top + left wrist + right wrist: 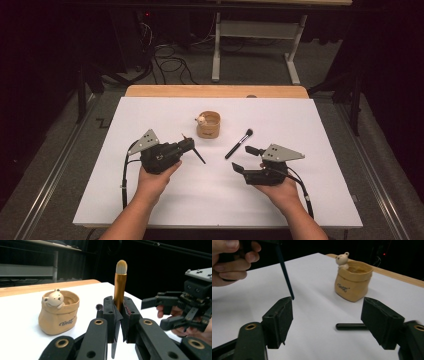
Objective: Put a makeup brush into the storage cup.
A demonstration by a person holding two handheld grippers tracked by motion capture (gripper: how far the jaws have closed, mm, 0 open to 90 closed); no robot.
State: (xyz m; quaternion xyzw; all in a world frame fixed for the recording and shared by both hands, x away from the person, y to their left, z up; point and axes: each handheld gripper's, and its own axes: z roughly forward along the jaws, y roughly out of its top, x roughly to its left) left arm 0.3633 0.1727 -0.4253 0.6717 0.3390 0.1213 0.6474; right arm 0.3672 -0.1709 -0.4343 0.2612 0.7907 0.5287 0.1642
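Left gripper view shows the left gripper pinching a makeup brush with a gold neck, pale soft tip and thin dark handle, upright above the white table. The right gripper is spread wide, holding nothing.

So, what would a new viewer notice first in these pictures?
The tan bear pot stands mid-table on the white board. The left claw is shut on a gold brush standing upright. A black brush lies right of the pot, before the open right claw.
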